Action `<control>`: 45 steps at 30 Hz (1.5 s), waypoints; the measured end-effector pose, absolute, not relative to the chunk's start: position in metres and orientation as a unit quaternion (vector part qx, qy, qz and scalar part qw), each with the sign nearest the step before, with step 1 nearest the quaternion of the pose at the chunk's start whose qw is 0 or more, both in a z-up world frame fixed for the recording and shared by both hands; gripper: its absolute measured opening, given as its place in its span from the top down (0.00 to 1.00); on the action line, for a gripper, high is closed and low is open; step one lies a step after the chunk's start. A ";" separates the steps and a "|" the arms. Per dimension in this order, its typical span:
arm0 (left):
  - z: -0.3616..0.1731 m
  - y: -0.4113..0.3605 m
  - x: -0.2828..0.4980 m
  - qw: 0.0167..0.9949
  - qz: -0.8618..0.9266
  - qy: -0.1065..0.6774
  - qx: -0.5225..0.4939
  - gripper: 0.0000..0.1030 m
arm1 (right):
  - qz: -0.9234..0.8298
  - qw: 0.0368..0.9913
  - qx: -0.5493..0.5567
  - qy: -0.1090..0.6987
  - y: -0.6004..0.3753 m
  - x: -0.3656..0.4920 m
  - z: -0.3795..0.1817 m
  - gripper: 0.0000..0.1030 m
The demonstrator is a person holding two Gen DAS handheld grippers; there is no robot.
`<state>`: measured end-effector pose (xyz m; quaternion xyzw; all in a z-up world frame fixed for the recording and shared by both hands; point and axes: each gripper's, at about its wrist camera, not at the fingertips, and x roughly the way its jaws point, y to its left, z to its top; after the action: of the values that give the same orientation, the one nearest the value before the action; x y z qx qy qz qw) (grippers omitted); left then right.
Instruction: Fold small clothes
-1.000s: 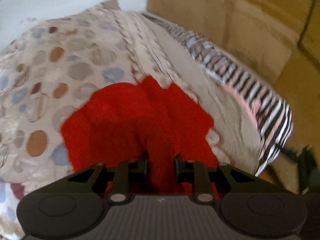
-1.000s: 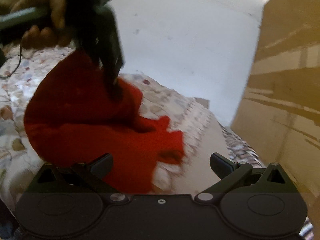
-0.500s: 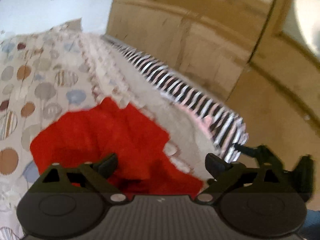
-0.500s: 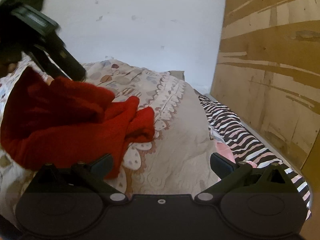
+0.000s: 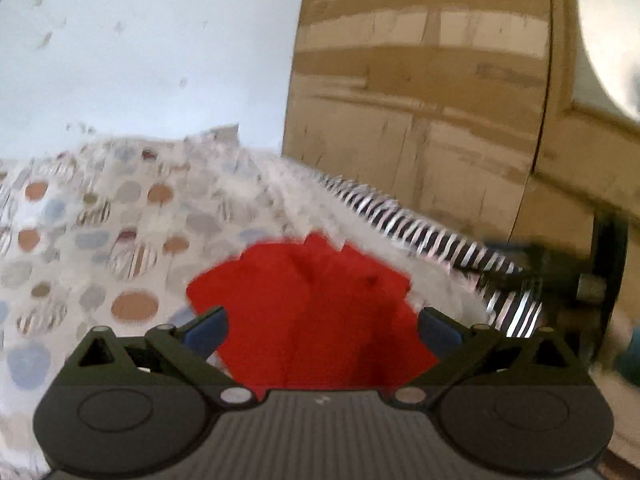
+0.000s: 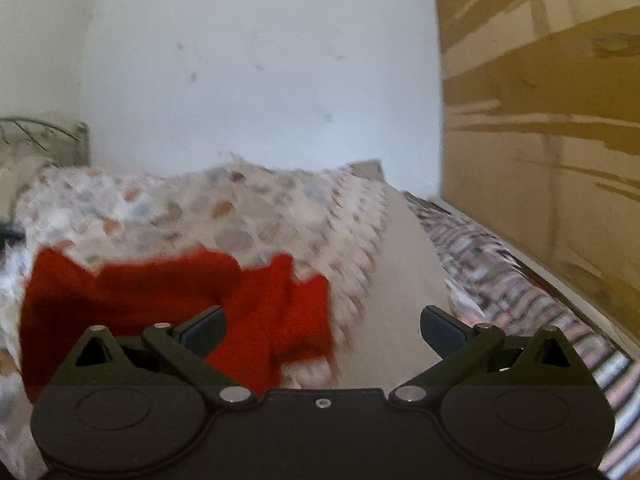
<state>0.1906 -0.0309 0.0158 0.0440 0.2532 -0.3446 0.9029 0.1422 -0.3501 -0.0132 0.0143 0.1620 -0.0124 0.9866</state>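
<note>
A small red garment (image 5: 312, 312) lies bunched on a bed covered with a spotted bedspread (image 5: 100, 240). My left gripper (image 5: 320, 328) is open and empty, held just above the garment with its jaws wide apart. In the right wrist view the red garment (image 6: 160, 300) lies low and to the left on the spotted bedspread (image 6: 240, 208). My right gripper (image 6: 322, 326) is open and empty, its left finger (image 6: 204, 326) over the garment's edge. Both views are blurred by motion.
A striped sheet (image 5: 440, 240) runs along the bed's right edge, also in the right wrist view (image 6: 520, 280). A brown wooden wardrobe (image 5: 440, 100) stands close on the right. A white wall (image 6: 260, 60) is behind the bed, and a metal bedhead (image 6: 40, 136) at far left.
My left gripper let go of the red garment, opened wide and drew back. The garment dropped onto the bed. The right gripper swung back, and the left gripper left its view.
</note>
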 end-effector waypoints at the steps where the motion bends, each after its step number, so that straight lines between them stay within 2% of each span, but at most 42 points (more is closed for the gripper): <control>1: 0.009 -0.032 0.190 0.901 -0.344 0.259 0.047 0.01 | 0.005 0.987 0.021 0.161 -0.351 0.150 -0.007 0.00; 5: -0.012 -0.043 0.184 0.902 -0.346 0.247 0.069 0.02 | 0.130 0.964 0.071 0.221 -0.353 0.198 0.006 0.00; 8: -0.022 -0.051 0.177 0.905 -0.345 0.230 0.095 0.16 | 0.185 0.939 0.126 0.261 -0.353 0.227 0.000 0.01; 10: -0.027 -0.057 0.174 0.902 -0.353 0.224 0.106 0.32 | 0.215 0.919 0.162 0.289 -0.352 0.244 -0.005 0.01; 12: -0.028 -0.061 0.171 0.902 -0.357 0.215 0.112 0.38 | 0.237 0.901 0.193 0.309 -0.350 0.257 -0.008 0.01; 16: -0.030 -0.069 0.163 0.903 -0.356 0.199 0.135 0.64 | 0.219 0.877 0.232 0.359 -0.344 0.280 -0.014 0.01; 20: -0.036 -0.077 0.154 0.902 -0.357 0.185 0.159 0.68 | 0.189 0.850 0.267 0.412 -0.342 0.297 -0.027 0.01; 23: -0.048 -0.088 0.144 0.898 -0.358 0.164 0.196 0.69 | 0.175 0.844 0.284 0.420 -0.343 0.302 -0.036 0.02; 24: -0.051 -0.092 0.139 0.897 -0.358 0.156 0.210 0.70 | 0.173 0.842 0.293 0.419 -0.344 0.303 -0.037 0.04; 25: -0.054 -0.095 0.134 0.896 -0.356 0.148 0.221 0.71 | 0.169 0.842 0.300 0.416 -0.346 0.303 -0.036 0.13; 26: -0.056 -0.098 0.130 0.896 -0.353 0.142 0.230 0.72 | 0.166 0.844 0.303 0.411 -0.346 0.303 -0.034 0.30; 27: -0.057 -0.100 0.128 0.895 -0.351 0.136 0.238 0.74 | 0.164 0.846 0.301 0.409 -0.348 0.304 -0.033 0.38; 29: -0.057 -0.105 0.125 0.896 -0.348 0.132 0.243 0.76 | 0.154 0.855 0.287 0.403 -0.346 0.307 -0.031 0.61; 32: -0.053 -0.110 0.126 0.897 -0.350 0.136 0.235 0.79 | 0.166 0.871 0.255 0.386 -0.345 0.303 -0.025 0.77; 35: -0.047 -0.116 0.129 0.895 -0.355 0.135 0.233 0.81 | 0.176 0.885 0.246 0.355 -0.348 0.296 -0.014 0.82; 41: -0.034 -0.151 0.125 0.883 -0.379 0.113 0.251 0.81 | 0.182 0.913 0.244 0.271 -0.376 0.274 0.018 0.83; 45: -0.044 -0.181 0.130 0.864 -0.395 0.137 0.282 0.81 | 0.151 0.919 0.245 0.269 -0.403 0.266 0.009 0.83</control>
<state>0.1299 -0.1813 -0.0435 0.2820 0.1368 -0.3946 0.8637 0.2662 -0.4028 0.0087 0.2446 0.2686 0.1507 0.9194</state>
